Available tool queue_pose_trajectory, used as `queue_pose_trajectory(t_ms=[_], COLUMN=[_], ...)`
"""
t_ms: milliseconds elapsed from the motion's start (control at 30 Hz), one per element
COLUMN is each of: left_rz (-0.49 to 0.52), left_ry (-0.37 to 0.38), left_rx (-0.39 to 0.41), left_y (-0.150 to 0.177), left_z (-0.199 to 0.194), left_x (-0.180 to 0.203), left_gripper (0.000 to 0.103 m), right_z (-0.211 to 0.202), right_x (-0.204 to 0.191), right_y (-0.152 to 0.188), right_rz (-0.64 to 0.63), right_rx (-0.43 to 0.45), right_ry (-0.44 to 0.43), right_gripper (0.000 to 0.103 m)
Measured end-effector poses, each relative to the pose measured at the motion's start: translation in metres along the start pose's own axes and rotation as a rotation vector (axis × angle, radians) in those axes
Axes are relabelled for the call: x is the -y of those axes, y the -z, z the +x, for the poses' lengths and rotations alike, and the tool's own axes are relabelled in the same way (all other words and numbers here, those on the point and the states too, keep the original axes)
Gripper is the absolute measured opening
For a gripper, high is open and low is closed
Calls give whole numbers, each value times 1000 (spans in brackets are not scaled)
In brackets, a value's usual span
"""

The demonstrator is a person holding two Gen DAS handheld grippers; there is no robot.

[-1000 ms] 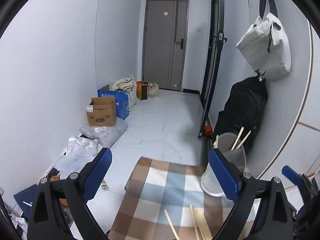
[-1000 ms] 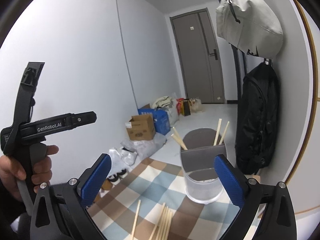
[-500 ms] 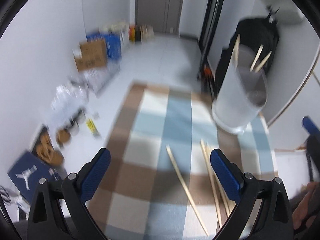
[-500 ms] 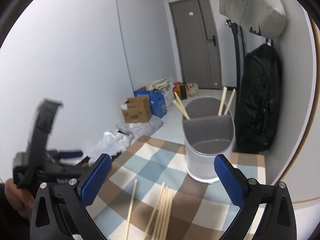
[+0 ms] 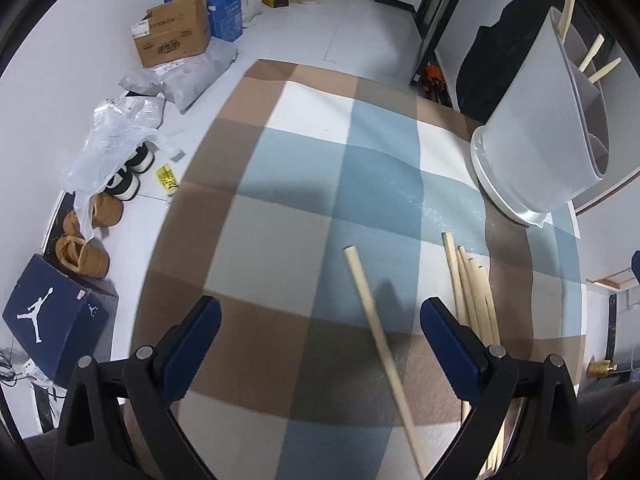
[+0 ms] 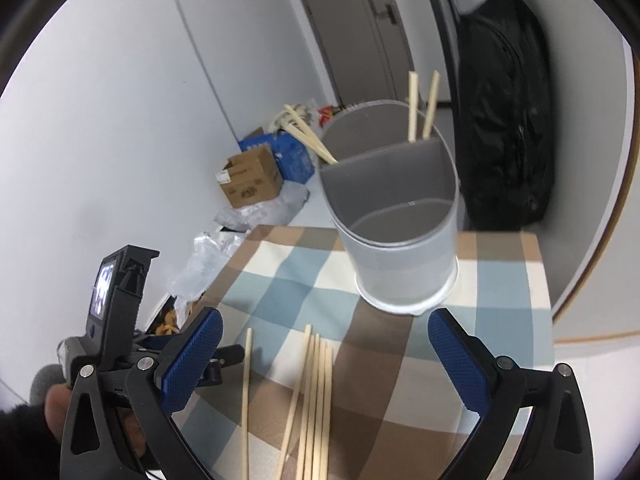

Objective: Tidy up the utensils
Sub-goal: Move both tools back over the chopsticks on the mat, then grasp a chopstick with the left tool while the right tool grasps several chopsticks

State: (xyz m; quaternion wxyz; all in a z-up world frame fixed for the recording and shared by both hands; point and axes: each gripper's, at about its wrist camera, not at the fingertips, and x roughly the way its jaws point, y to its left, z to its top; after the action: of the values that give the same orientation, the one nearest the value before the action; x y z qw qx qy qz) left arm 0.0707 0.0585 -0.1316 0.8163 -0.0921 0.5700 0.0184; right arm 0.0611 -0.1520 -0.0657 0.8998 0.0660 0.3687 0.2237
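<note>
our left gripper hangs over a lone chopstick, fingers spread; our right gripper likewise, above the chopstick bundle.

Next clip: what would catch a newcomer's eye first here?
The grey divided holder at the far side of the checked cloth, with chopsticks already standing in its back half. Then the loose chopsticks lying in front of it, one stray stick apart, between the open left tongs.
</note>
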Motion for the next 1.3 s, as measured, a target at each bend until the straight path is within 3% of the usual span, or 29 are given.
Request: queue_pose_trajectory(t_ms=[167, 233, 400, 667, 733, 800, 1033, 1300], left_rz=[36, 49, 86, 94, 90, 81, 77, 20], left_ry=[-36, -43, -90, -81, -82, -59, -50, 15], left_rx=[2, -19, -4, 39, 44, 40, 47, 78], left_y=[-7, -8, -4, -1, -1, -2, -8, -13], left_z=[9, 15, 13, 5, 5, 6, 12, 3], left_x=[13, 18, 25, 31, 32, 30, 24, 13], left_gripper=[85, 73, 69, 30, 13, 6, 2, 2], right_z=[3, 4, 7, 14, 14, 15, 21, 25], right_x=[4, 6, 9, 7, 6, 4, 6, 3], right_y=[-3, -3, -5, -6, -5, -5, -5, -4], right_rz=[21, 28, 47, 52, 48, 43, 39, 16], right_rx=[-11, -15, -33, -57, -57, -61, -75, -75], right_ry=[-17, -24, -31, -39, -44, -40, -14, -2], right_gripper=[103, 103, 103, 103, 103, 103, 103, 103])
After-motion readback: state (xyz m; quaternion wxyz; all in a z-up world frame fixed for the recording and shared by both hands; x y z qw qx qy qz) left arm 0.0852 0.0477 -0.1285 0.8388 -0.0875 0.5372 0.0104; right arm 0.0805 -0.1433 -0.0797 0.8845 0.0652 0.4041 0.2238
